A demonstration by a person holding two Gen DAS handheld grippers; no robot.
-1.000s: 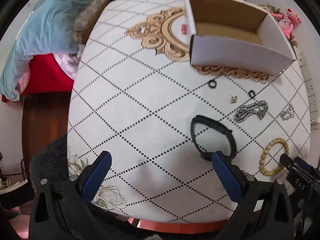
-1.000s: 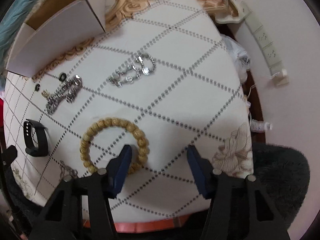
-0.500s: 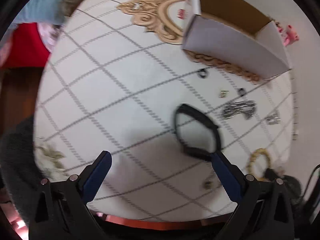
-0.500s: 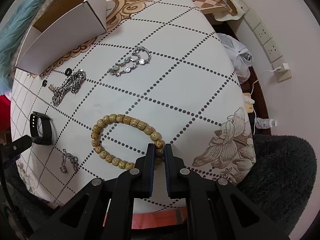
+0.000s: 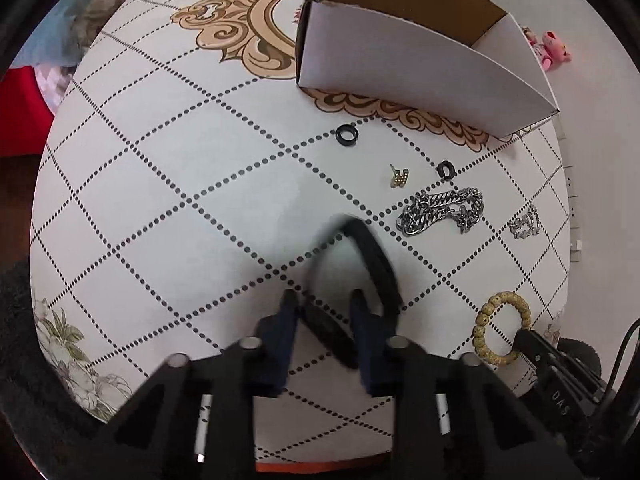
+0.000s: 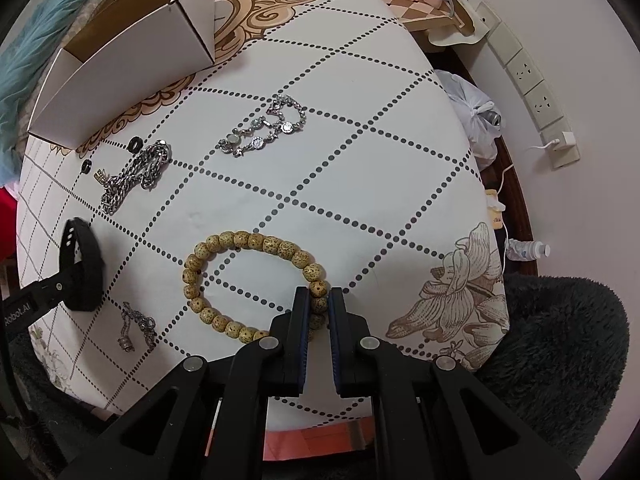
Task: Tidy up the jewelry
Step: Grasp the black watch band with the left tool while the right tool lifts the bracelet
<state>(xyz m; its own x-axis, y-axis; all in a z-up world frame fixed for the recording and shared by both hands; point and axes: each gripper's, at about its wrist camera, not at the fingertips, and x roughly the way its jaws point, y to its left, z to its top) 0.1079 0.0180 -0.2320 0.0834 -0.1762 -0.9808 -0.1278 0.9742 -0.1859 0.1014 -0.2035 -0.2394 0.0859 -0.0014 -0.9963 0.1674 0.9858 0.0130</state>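
The right tongs (image 6: 318,300) pinch the bead bracelet (image 6: 256,280) on the desk (image 6: 360,160), while the left tongs (image 5: 324,312) are nearly pressed together around the black band (image 5: 372,256).

left tool (image 5: 324,308) clamped on black band (image 5: 372,256) | white box (image 5: 404,68) beyond
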